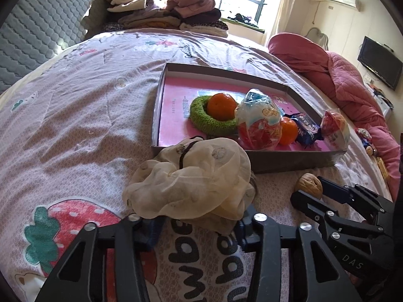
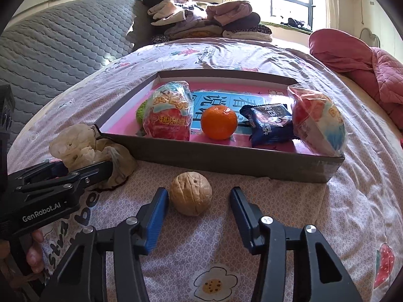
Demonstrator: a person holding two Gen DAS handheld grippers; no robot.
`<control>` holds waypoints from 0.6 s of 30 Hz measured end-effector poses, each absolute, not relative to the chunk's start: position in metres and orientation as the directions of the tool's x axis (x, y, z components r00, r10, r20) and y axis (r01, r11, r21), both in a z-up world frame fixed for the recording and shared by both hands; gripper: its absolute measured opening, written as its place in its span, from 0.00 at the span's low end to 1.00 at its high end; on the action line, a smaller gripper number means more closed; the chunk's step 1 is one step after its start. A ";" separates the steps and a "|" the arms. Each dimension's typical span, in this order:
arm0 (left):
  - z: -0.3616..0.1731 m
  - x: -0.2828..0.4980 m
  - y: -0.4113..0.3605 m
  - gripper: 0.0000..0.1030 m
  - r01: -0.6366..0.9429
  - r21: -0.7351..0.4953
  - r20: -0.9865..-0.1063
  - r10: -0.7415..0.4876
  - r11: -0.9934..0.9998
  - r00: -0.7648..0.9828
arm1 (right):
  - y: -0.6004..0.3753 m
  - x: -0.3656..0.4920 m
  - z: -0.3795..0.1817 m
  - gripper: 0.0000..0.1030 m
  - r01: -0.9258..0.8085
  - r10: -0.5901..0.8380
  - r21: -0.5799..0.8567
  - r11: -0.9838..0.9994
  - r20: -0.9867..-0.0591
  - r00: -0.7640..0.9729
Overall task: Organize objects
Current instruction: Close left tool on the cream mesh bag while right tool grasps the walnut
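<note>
A cream gauzy scrunchie (image 1: 191, 178) lies on the bedsheet just in front of the cardboard tray (image 1: 289, 161). My left gripper (image 1: 196, 226) is closed on its near side, and the fabric bulges over both fingertips. In the right wrist view the scrunchie (image 2: 83, 146) shows between that gripper's fingers (image 2: 95, 170). A walnut (image 2: 190, 193) rests on the sheet before the tray wall (image 2: 226, 161). My right gripper (image 2: 199, 201) straddles it; the left pad is close against it and the right pad stands clear. The left wrist view shows the walnut (image 1: 309, 185) too.
The tray holds a green knitted ring (image 1: 201, 120) with an orange (image 1: 221, 107), two wrapped toy eggs (image 1: 259, 123), another orange (image 2: 219, 122) and a blue snack packet (image 2: 269, 125). Folded clothes (image 1: 163, 7) are stacked at the bed's far end, and a pink quilt (image 1: 340, 75) lies to the right.
</note>
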State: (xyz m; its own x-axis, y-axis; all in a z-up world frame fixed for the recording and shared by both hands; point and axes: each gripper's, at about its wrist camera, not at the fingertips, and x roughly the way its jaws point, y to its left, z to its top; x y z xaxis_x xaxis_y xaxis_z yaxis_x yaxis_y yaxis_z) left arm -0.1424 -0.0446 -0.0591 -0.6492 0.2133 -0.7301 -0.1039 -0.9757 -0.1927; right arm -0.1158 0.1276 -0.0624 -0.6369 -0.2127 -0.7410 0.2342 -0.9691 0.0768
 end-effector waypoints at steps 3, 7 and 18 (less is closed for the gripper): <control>-0.059 -0.145 -0.041 0.28 -0.116 -0.204 -0.726 0.230 -0.972 -0.649 | 0.128 -0.119 -0.063 0.37 0.240 -0.227 0.092 -0.966 -0.743 -0.630; -0.058 -0.144 -0.039 0.18 -0.125 -0.210 -0.719 0.240 -0.970 -0.652 | 0.126 -0.119 -0.062 0.32 0.248 -0.232 0.091 -0.965 -0.742 -0.629; -0.049 -0.134 -0.041 0.11 -0.124 -0.203 -0.696 0.232 -0.971 -0.680 | 0.127 -0.113 -0.055 0.32 0.245 -0.237 0.095 -0.965 -0.719 -0.653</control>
State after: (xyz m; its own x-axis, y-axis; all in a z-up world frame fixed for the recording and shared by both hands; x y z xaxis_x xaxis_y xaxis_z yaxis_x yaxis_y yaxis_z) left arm -0.1339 -0.0406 -0.0488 -0.6798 0.2323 -0.6957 -0.1245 -0.9713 -0.2027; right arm -0.1131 0.1273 -0.0552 -0.6531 -0.2367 -0.7194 0.2451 -0.9648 0.0949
